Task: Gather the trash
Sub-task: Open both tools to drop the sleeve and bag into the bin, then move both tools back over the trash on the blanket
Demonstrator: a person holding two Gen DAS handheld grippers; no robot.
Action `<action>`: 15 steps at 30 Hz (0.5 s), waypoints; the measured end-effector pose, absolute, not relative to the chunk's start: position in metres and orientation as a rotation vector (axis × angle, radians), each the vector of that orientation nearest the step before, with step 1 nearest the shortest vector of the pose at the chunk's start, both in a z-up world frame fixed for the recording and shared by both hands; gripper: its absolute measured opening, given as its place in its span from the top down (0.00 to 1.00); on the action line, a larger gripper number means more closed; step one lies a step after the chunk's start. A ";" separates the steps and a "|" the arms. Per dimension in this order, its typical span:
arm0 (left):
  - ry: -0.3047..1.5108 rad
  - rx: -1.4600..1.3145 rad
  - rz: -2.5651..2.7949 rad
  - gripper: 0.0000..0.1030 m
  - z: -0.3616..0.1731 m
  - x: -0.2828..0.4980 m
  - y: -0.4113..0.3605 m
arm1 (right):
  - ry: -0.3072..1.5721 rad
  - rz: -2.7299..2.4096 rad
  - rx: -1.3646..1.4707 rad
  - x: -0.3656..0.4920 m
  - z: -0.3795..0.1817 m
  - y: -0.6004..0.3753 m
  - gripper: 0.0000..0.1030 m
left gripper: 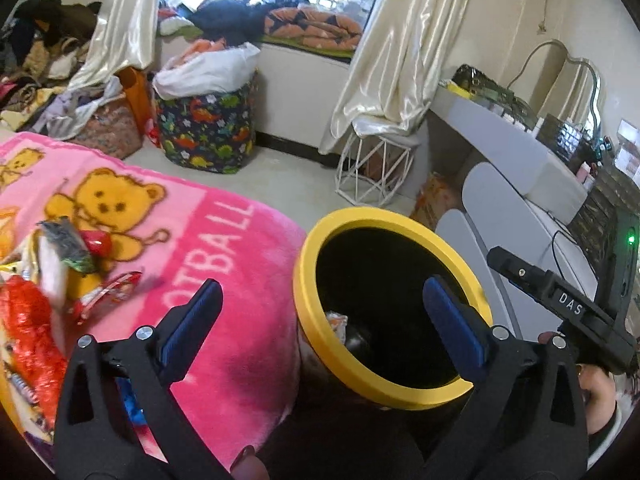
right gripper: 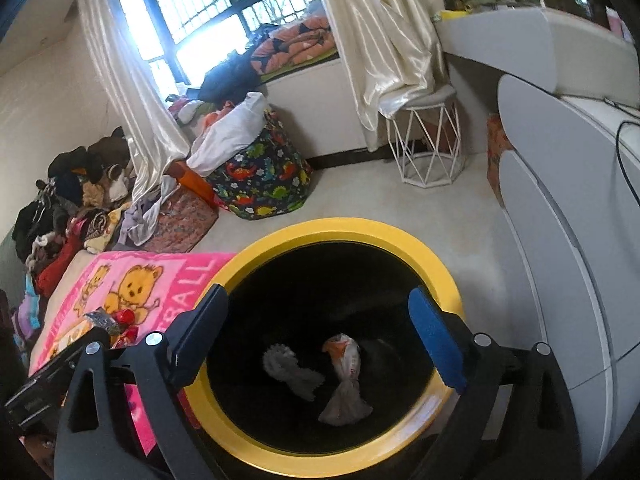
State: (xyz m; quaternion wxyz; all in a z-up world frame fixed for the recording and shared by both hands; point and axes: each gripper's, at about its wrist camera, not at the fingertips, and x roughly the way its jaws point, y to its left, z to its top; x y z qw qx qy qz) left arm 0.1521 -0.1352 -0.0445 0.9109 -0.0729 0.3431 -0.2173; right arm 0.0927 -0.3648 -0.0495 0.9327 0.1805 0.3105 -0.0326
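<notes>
A black bin with a yellow rim (left gripper: pixel 394 220) (right gripper: pixel 352 228) stands beside the bed. Inside it lie a grey crumpled piece (right gripper: pixel 292 372) and a knotted plastic wrapper (right gripper: pixel 346 380). A pile of wrappers (left gripper: pixel 36 312) with a red piece (left gripper: pixel 98 242) lies on the pink bear blanket (left gripper: pixel 224 264), also seen in the right wrist view (right gripper: pixel 112 320). My left gripper (left gripper: pixel 320 316) is open and empty, between the blanket's edge and the bin's mouth. My right gripper (right gripper: pixel 320 332) is open and empty over the bin's mouth; its body shows in the left wrist view (left gripper: pixel 560 300).
A white dresser (right gripper: pixel 560 208) stands close to the right of the bin. A dinosaur-print laundry basket (left gripper: pixel 206 128), a white wire stool (left gripper: pixel 372 172) and piles of clothes (right gripper: pixel 72 208) stand on the floor by the window.
</notes>
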 end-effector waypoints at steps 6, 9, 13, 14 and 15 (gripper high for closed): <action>0.637 -0.138 -0.426 0.10 -0.028 0.138 -0.121 | 0.594 -0.052 0.342 0.086 -0.035 -0.351 0.12; 0.606 -0.130 -0.415 0.11 -0.021 0.131 -0.113 | 0.578 -0.039 0.325 0.084 -0.029 -0.341 0.12; 0.585 -0.129 -0.405 0.10 -0.017 0.125 -0.099 | 0.568 -0.016 0.295 0.081 -0.023 -0.325 0.11; 0.582 -0.127 -0.399 0.10 -0.016 0.124 -0.095 | 0.567 -0.012 0.290 0.081 -0.022 -0.323 0.11; 0.577 -0.128 -0.391 0.10 -0.016 0.123 -0.091 | 0.566 -0.006 0.284 0.081 -0.022 -0.319 0.11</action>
